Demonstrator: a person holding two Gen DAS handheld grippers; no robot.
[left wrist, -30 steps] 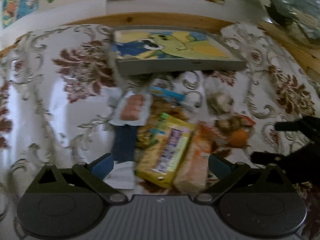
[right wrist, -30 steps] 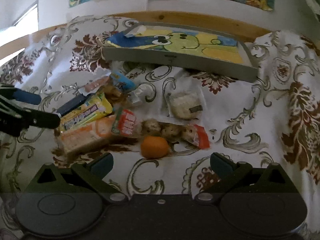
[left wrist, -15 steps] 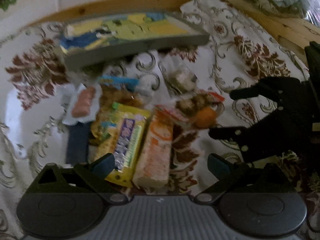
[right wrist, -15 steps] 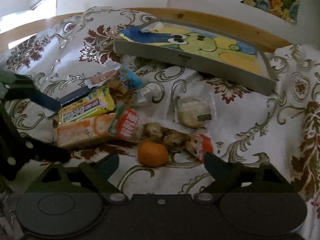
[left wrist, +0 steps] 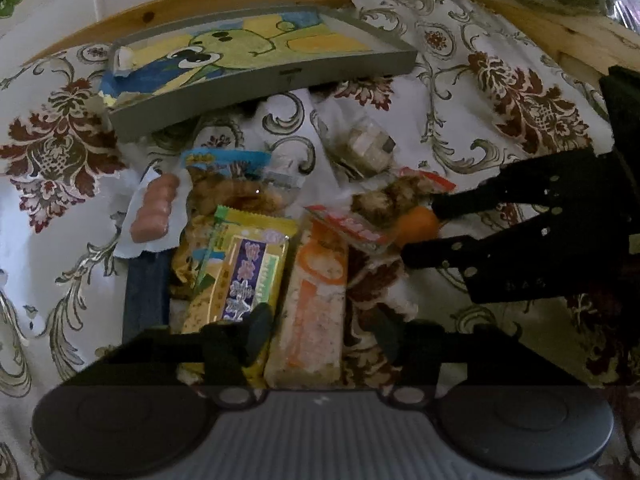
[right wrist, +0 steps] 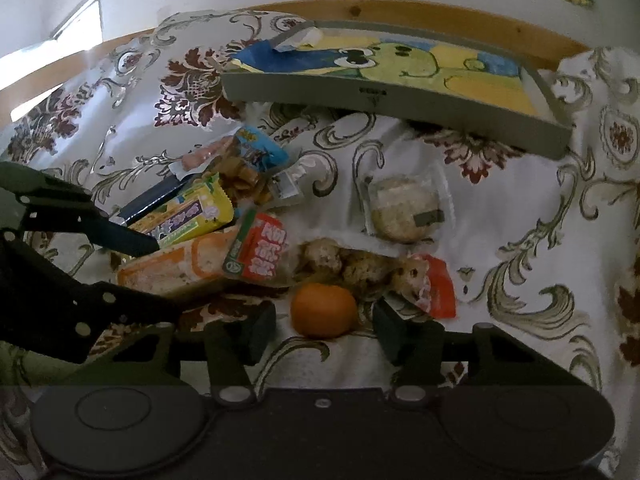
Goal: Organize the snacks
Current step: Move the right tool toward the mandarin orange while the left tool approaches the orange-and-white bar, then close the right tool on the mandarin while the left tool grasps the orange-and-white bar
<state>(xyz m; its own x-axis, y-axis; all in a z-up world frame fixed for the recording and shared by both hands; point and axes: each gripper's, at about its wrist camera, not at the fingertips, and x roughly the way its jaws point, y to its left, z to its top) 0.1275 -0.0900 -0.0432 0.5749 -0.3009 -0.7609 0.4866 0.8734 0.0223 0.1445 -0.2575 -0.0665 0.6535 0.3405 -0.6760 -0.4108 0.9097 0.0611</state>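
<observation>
Orange mandarin [right wrist: 323,310]; yellow wafer pack [left wrist: 240,276]; maroon-floral white cloth [right wrist: 500,216]

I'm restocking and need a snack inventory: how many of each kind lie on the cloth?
Wrapped packets: 7 (yellow, orange, blue-topped, pink sausage, dark blue, round cake, red-ended)
Oranges: 1
Total: 8

One tray [right wrist: 384,98] sits on the cloth [right wrist: 500,208], with one orange [right wrist: 323,310] in front of it. There are seven wrapped snacks: one yellow pack [left wrist: 240,268], one orange bar [left wrist: 316,304], one sausage [left wrist: 154,208], one dark bar [left wrist: 146,292], one twist bag [left wrist: 232,184], one round cake [right wrist: 402,210] and one ball bag [right wrist: 348,264]. Two grippers show [left wrist: 322,330] [right wrist: 324,330].
</observation>
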